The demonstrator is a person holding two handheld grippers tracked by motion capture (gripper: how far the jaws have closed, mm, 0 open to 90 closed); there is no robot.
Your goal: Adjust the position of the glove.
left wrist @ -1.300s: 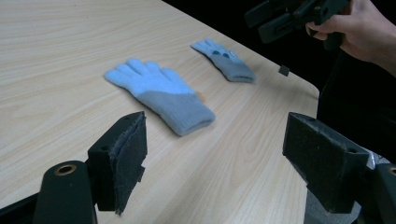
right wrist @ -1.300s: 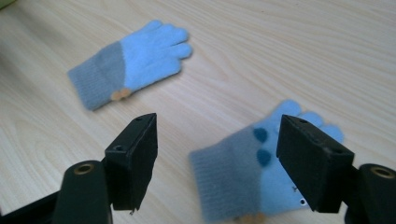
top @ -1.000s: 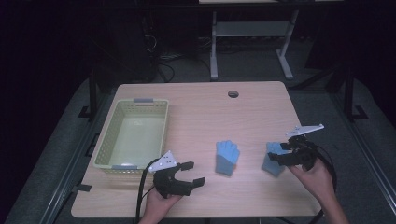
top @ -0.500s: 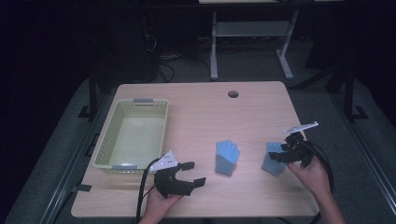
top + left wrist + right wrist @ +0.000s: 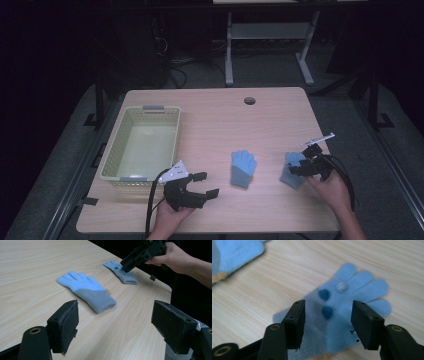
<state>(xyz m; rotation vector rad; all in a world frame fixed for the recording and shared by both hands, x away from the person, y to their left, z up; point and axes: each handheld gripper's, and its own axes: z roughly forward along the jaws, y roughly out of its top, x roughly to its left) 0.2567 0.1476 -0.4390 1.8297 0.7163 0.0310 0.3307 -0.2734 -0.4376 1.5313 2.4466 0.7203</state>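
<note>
- Nearest the person, the left gripper (image 5: pixel 200 189) rests low over the front edge of the table (image 5: pixel 215 120), held in the left hand (image 5: pixel 167 216). Its jaws stand wide apart with nothing between them; in the left gripper view only bare wood lies between the two black pads (image 5: pixel 67 322).
- A black cable (image 5: pixel 151 200) loops from that gripper back toward the person, and a grey three-cornered plate (image 5: pixel 175 171) sits on top of it.
- At the front right, the right hand (image 5: pixel 330 187) holds the right gripper (image 5: pixel 300 169) just over the right glove (image 5: pixel 292 170).
- In the right gripper view the jaws are partly open and have just been closing; the right glove (image 5: pixel 347 315) lies flat between them, and the pads do not yet press on it.
- That glove is light blue, fingers spread away from the gripper. Two dark blue round dots (image 5: pixel 325 303) and one pale round dot (image 5: pixel 342 286) show on it. No writing can be read on them.
- A second glove (image 5: pixel 243 169), light blue with a greyer cuff, lies flat near the middle of the table front, between the two grippers and well apart from the first. In the left gripper view a small tan tag (image 5: pixel 108 291) shows at its cuff, too small to read.
- Farther back on the left stands a pale yellow-green basket (image 5: pixel 117 145), with nothing in it that can be made out.
- Near the far edge a round hole (image 5: pixel 249 100) is cut in the tabletop.
- No brand or label is legible anywhere.
</note>
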